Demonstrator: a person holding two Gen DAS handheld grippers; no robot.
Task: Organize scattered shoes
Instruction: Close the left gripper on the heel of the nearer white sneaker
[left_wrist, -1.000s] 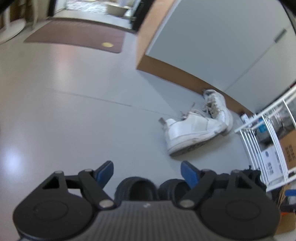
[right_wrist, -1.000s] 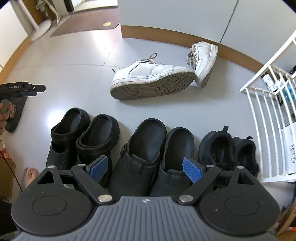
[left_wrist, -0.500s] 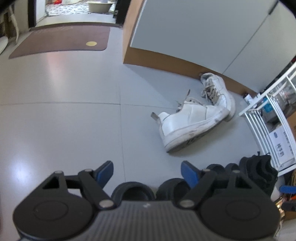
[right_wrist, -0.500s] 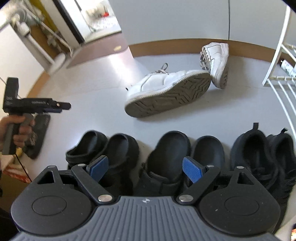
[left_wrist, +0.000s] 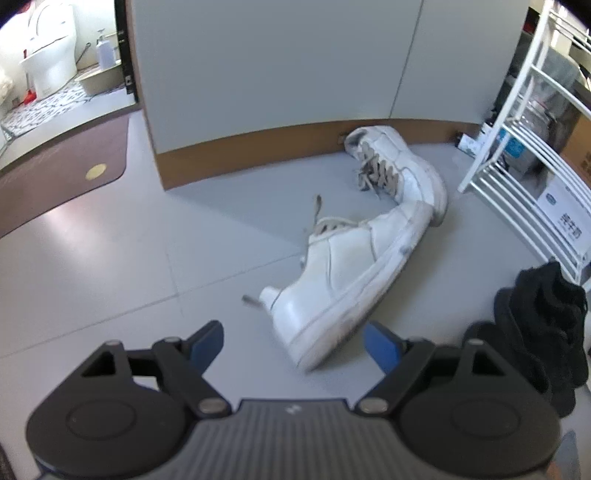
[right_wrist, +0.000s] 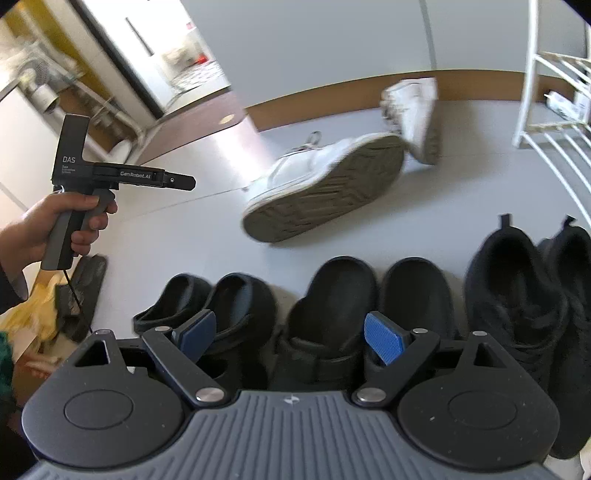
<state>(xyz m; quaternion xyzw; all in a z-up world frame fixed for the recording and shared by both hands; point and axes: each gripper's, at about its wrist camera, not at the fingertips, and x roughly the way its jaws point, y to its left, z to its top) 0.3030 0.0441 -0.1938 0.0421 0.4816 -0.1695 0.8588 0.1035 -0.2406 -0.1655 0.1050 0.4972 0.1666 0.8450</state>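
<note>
Shoes are seen spread over a pale grey floor (left_wrist: 92, 258). At far left in the right wrist view, the left tool (right_wrist: 177, 181) is gripped by a hand (right_wrist: 55, 225); from its own camera the left tool (left_wrist: 293, 341) is shown with blue pads spread apart, having just been opened a little further, and nothing is clamped between them. Just beyond it a white sneaker (left_wrist: 351, 280) is tipped on its side, its toe touching a second white sneaker (left_wrist: 399, 166) laid by the brown skirting. A row of black clogs (right_wrist: 332, 295) is lined up below the right tool (right_wrist: 290, 338), whose pads are likewise held apart and empty. Black sneakers (right_wrist: 517, 295) are placed at the row's right end, near a white wire rack (right_wrist: 546, 122).
</note>
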